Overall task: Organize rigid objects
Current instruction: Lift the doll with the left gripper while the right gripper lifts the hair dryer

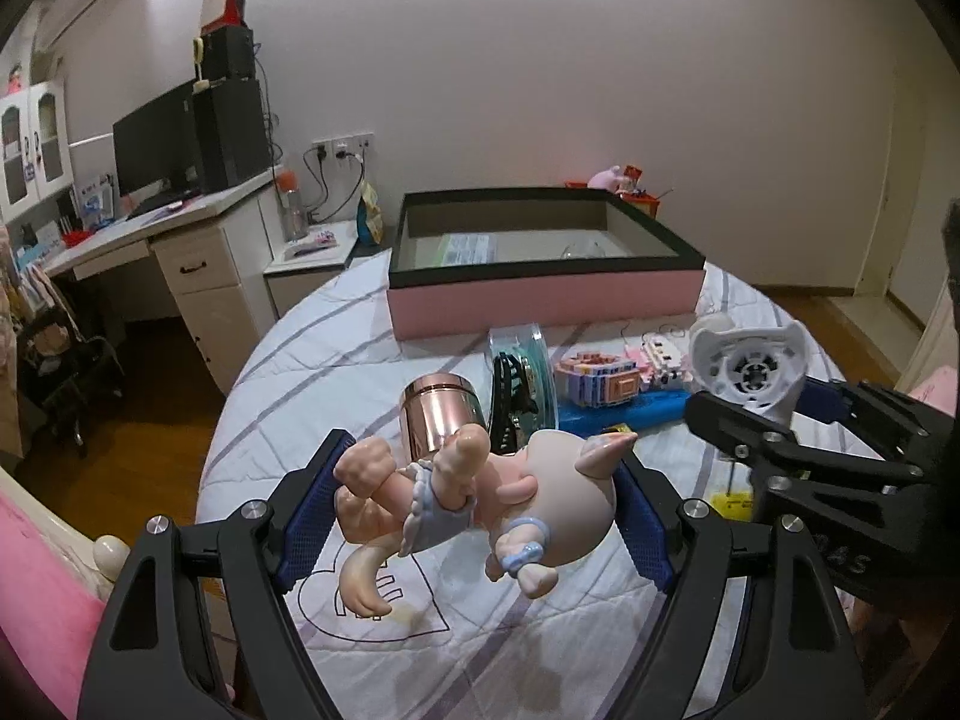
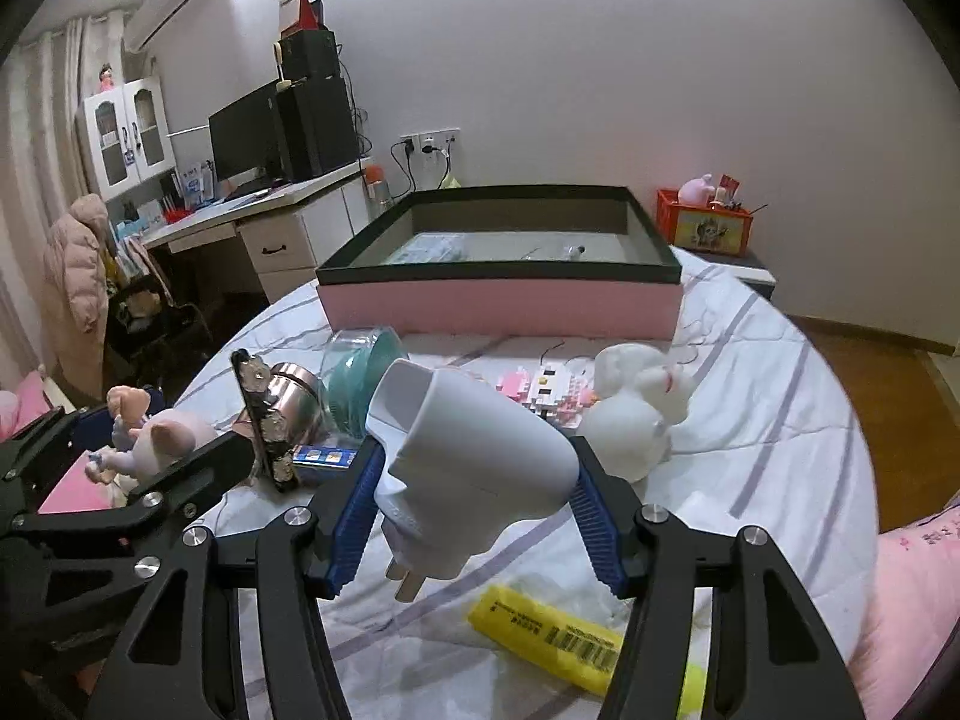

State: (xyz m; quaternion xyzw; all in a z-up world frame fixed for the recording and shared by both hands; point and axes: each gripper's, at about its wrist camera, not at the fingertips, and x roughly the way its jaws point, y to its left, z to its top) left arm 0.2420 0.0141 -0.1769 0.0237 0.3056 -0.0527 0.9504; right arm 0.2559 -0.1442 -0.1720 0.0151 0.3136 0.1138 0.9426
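Observation:
My left gripper [image 1: 483, 468] is shut on a pink doll figure [image 1: 558, 492] in blue shorts, held sideways above the bed; it also shows at the left of the right wrist view as the doll [image 2: 168, 438]. My right gripper [image 2: 477, 456] is shut on a white plug-in device [image 2: 474, 450], its metal prongs pointing down, lifted off the quilt. The same white device [image 1: 744, 366] appears at the right of the left wrist view. Beyond both stands an open pink box with a black rim [image 1: 540, 300] [image 2: 498, 306], holding a paper and small clear items.
On the striped quilt [image 1: 336, 348] lie a rose-gold can [image 1: 441, 414], a clear round case [image 1: 522, 372], a jewelled black clip [image 2: 264, 420], a pink brick model [image 1: 606, 381], a white plush [image 2: 642, 414] and a yellow packet [image 2: 540, 630]. A desk stands at the left.

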